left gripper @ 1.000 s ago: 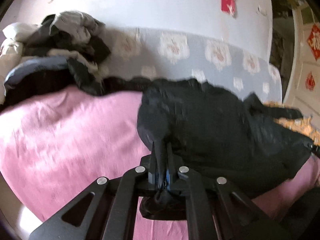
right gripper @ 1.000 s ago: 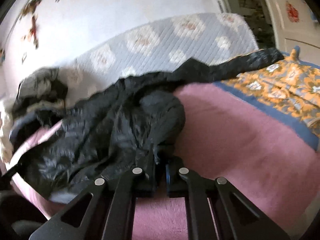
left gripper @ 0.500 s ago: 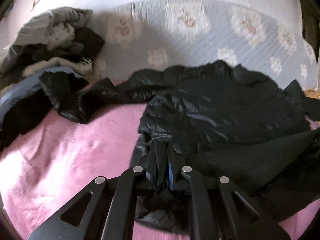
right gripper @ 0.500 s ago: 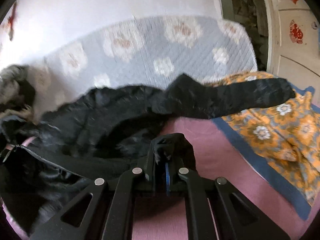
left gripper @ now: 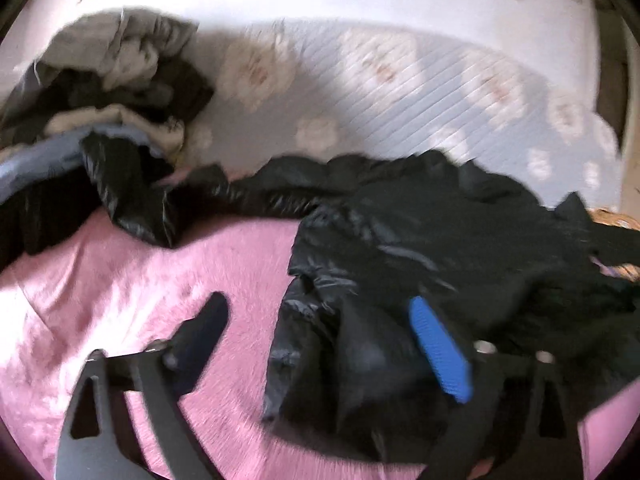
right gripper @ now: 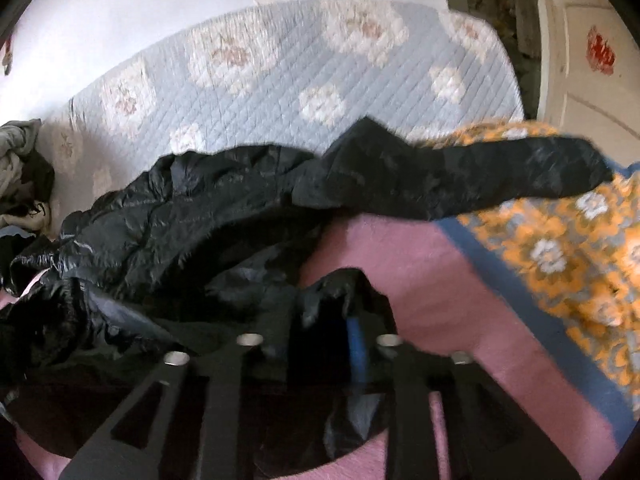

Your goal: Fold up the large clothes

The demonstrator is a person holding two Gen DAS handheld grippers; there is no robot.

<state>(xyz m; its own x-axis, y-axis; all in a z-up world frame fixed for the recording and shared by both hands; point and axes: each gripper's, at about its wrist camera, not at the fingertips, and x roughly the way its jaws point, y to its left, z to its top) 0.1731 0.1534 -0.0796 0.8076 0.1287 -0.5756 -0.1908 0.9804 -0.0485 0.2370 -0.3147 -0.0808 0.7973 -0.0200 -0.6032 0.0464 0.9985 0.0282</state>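
A black puffer jacket (left gripper: 420, 240) lies spread on the pink bedspread (left gripper: 120, 288), one sleeve reaching left, the other (right gripper: 500, 168) stretched right over an orange floral quilt. My left gripper (left gripper: 316, 312) is open, its fingers wide apart, with the jacket's lower corner lying loose between them. My right gripper (right gripper: 324, 312) has its jaws partly apart with a bunched fold of the jacket (right gripper: 240, 216) still between them, the blue pad showing; I cannot tell if it grips.
A pile of grey, beige and black clothes (left gripper: 112, 80) sits at the back left. A quilted floral headboard cover (right gripper: 280, 64) stands behind the bed. The orange floral quilt (right gripper: 560, 248) covers the right side. A white door (right gripper: 592, 48) is at far right.
My left gripper has opened and let go of the jacket corner it held. My right gripper's jaws have parted somewhat. The jacket has settled onto the bed.
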